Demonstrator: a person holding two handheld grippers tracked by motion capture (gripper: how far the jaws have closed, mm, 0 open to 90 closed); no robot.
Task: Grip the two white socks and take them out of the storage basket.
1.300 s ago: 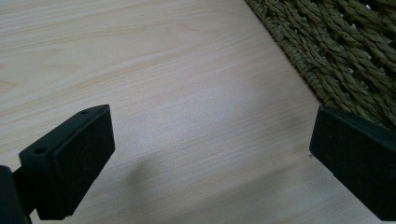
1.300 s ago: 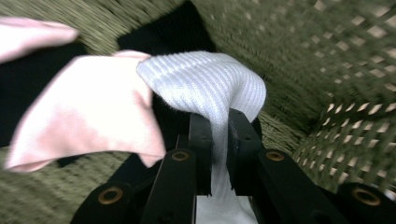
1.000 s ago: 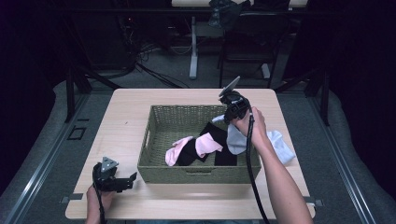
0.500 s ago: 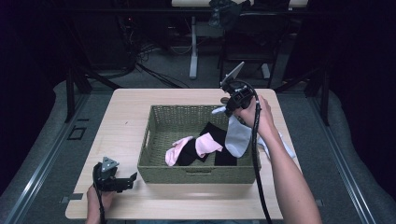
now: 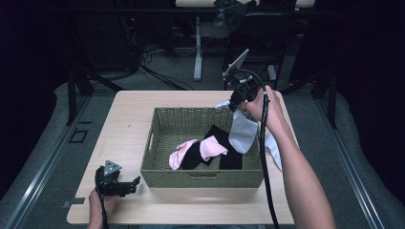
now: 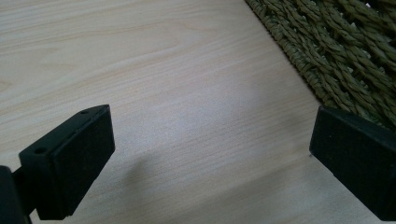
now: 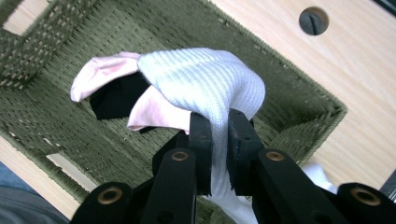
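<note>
**Desk:** White sock [image 5: 242, 132]: where is it, against the earlier frames?

**Photographer:** Higher. A second ago the right gripper [image 5: 235, 105] sat low over the wicker basket [image 5: 200, 177] with the sock bunched among the others. It has since risen toward the far right corner, and the sock hangs free from it, its lower end dangling over the basket's right side. In the right gripper view the jaws are clamped on the ribbed white fabric [image 7: 210, 79], which drapes over their tips.

**Desk:** And the left side?

**Photographer:** Unchanged. The left gripper [image 5: 125, 186] rests on the table [image 5: 119, 124] near the front left corner, just beside the basket's front wall. The left gripper view shows its jaws spread wide, nothing between them but bare wood, with the woven wall [image 6: 345, 51] at the upper right.

**Desk:** What else is around?

**Photographer:** Two pink socks [image 5: 198, 150] and dark socks [image 5: 224, 148] lie on the basket floor, beneath the hanging one. Another white piece [image 5: 273, 150] lies on the table just outside the right wall, partly hidden by the person's right forearm [image 5: 296, 176]. The gripper's cable runs down along that arm. The right gripper view also shows a round hole [image 7: 313, 20] in the tabletop beyond the basket.
</note>
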